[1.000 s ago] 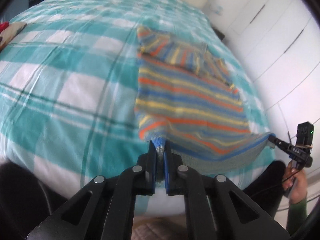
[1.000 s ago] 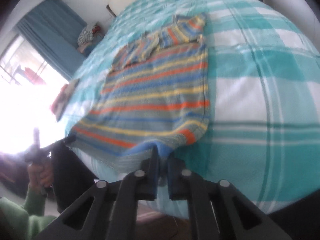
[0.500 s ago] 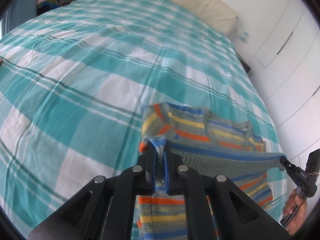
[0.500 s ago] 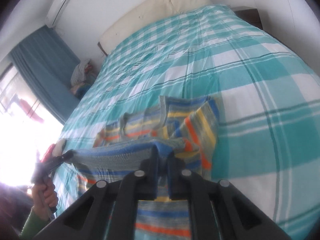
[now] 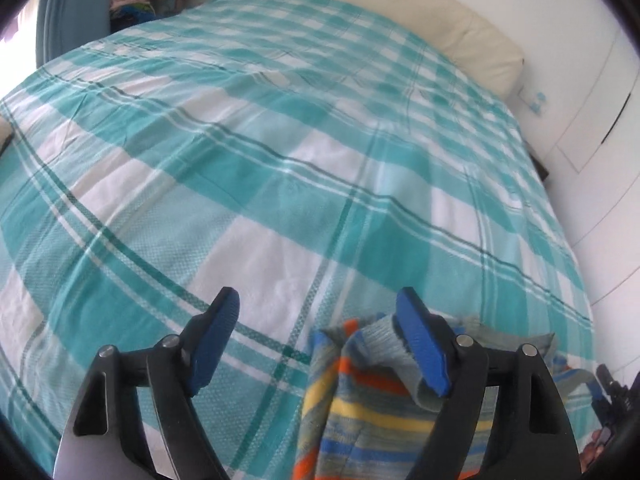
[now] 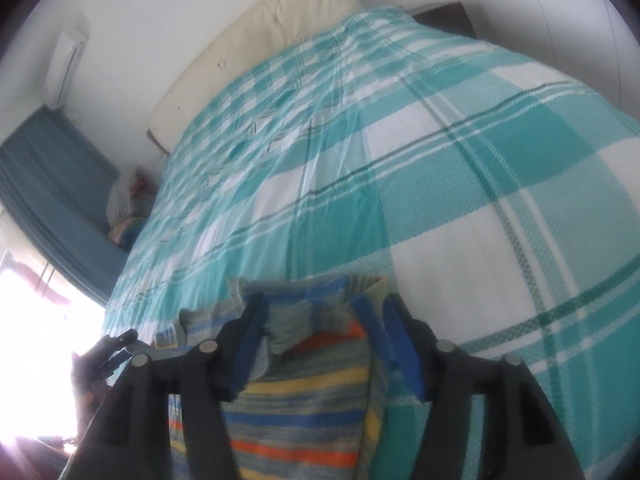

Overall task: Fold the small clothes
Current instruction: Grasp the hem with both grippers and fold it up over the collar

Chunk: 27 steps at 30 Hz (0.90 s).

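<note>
Teal-and-white checked bedding (image 5: pixel 248 184) covered the bed, with a cream headboard (image 5: pixel 400 12) against the white wall. From the left wrist view, the left gripper (image 5: pixel 316 316) had its jaws opening, blue fingers (image 5: pixel 420 352) spread wide; the striped sweater (image 5: pixel 360 412) lay folded on the bed near its right finger (the grey hem draped against that pad, not pinched). From the right wrist view, the right gripper (image 6: pixel 316 320) was likewise opening, its fingers (image 6: pixel 404 356) partly apart with the sweater's edge (image 6: pixel 308 400) lying loose between them; the left gripper (image 6: pixel 116 344) showed at the sweater's far corner.
</note>
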Motion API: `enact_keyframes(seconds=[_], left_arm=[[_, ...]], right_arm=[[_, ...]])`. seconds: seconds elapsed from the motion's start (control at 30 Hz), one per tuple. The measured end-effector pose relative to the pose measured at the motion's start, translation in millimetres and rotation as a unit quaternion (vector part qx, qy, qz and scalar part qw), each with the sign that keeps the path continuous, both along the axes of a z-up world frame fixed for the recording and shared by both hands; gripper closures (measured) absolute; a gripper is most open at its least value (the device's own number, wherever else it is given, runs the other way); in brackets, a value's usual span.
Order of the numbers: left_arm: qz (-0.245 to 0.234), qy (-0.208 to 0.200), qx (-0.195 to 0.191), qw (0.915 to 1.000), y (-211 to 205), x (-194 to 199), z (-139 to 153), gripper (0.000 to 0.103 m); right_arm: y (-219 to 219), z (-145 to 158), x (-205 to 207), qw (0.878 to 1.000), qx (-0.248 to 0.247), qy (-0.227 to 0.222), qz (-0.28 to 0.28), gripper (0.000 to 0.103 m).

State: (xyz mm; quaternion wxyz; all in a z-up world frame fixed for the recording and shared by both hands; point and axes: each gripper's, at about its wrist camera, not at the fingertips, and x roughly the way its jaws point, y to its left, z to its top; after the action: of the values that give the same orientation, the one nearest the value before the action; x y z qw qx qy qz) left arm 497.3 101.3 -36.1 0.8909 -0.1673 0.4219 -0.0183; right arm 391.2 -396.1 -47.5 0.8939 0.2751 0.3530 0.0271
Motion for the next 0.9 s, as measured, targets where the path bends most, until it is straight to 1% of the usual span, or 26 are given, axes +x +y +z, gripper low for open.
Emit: enact_keyframes(seconds=[0.03,0.1,0.17,0.2,0.27,0.3,0.33,0.37,0.4,0.47,0.5,0.53,0.57,0.6,0.63,0.67,0.73,0.8,0.83,0.87,0.9], left_arm=[[-0.007,-0.004,0.000,1.0000,2,-6,4,0.021],[-0.035,-0.008,0.004,0.9994,-1,-18,9,0.021],[-0.087,-0.005,-0.006,0.9962,-11,-29,10,0.020],[-0.121,0.004,-0.015,0.9925,-22,-29,7,0.020],[-0.189,0.036,-0.026,0.9809,-50,-23,-5,0.017],[-0.213,0.056,-0.025,0.9751,-67,-16,-13,0.017],[-0.216,0.066,-0.021,0.9740,-81,-7,-19,0.017],[-0.203,0.063,-0.018,0.9771,-89,1,-22,0.017],[-0.180,0.054,-0.018,0.9820,-93,9,-22,0.017],[-0.131,0.041,-0.031,0.9900,-90,22,-18,0.017],[-0.115,0.035,-0.042,0.9918,-85,23,-14,0.017],[-0.105,0.030,-0.051,0.9927,-79,23,-10,0.017],[-0.103,0.025,-0.055,0.9929,-73,20,-6,0.017],[-0.109,0.018,-0.053,0.9925,-70,14,-3,0.017],[-0.119,0.014,-0.040,0.9920,-69,7,-1,0.017],[-0.131,0.013,-0.022,0.9911,-69,-4,0,0.017],[-0.176,0.015,0.000,0.9843,-71,-35,-6,0.017],[-0.213,0.031,0.025,0.9762,-73,-72,-24,0.017],[-0.223,0.046,0.053,0.9723,-73,-89,-37,0.019],[-0.222,0.064,0.095,0.9683,-71,-105,-50,0.023],[-0.208,0.074,0.139,0.9653,-64,-119,-61,0.022]], right_arm=[[0,7,-3,1.000,-0.006,-0.005,0.011,0.043],[9,15,-5,0.998,-0.012,0.006,0.054,0.043],[26,14,-4,0.992,-0.008,0.035,0.120,0.043],[36,10,-2,0.987,-0.004,0.054,0.152,0.043],[61,-8,12,0.971,0.007,0.112,0.212,0.043],[73,-20,23,0.962,0.013,0.143,0.233,0.043],[83,-32,35,0.957,0.011,0.165,0.238,0.043],[89,-39,46,0.960,0.005,0.165,0.227,0.043],[93,-40,55,0.967,0.000,0.145,0.212,0.043],[93,-25,62,0.984,-0.016,0.079,0.162,0.043],[92,-16,61,0.988,-0.012,0.052,0.142,0.043],[89,-7,57,0.991,0.001,0.028,0.133,0.043],[88,1,53,0.991,0.010,0.013,0.131,0.043],[89,7,47,0.990,0.007,0.010,0.137,0.043],[92,12,40,0.988,-0.012,0.014,0.151,0.043],[97,16,32,0.984,-0.044,0.023,0.169,0.043],[108,15,7,0.971,-0.111,0.047,0.205,0.043],[116,5,-27,0.955,-0.143,0.062,0.251,0.043],[117,-5,-46,0.948,-0.154,0.076,0.267,0.043],[115,-19,-64,0.942,-0.170,0.096,0.272,0.043],[110,-36,-81,0.935,-0.195,0.125,0.268,0.043]])
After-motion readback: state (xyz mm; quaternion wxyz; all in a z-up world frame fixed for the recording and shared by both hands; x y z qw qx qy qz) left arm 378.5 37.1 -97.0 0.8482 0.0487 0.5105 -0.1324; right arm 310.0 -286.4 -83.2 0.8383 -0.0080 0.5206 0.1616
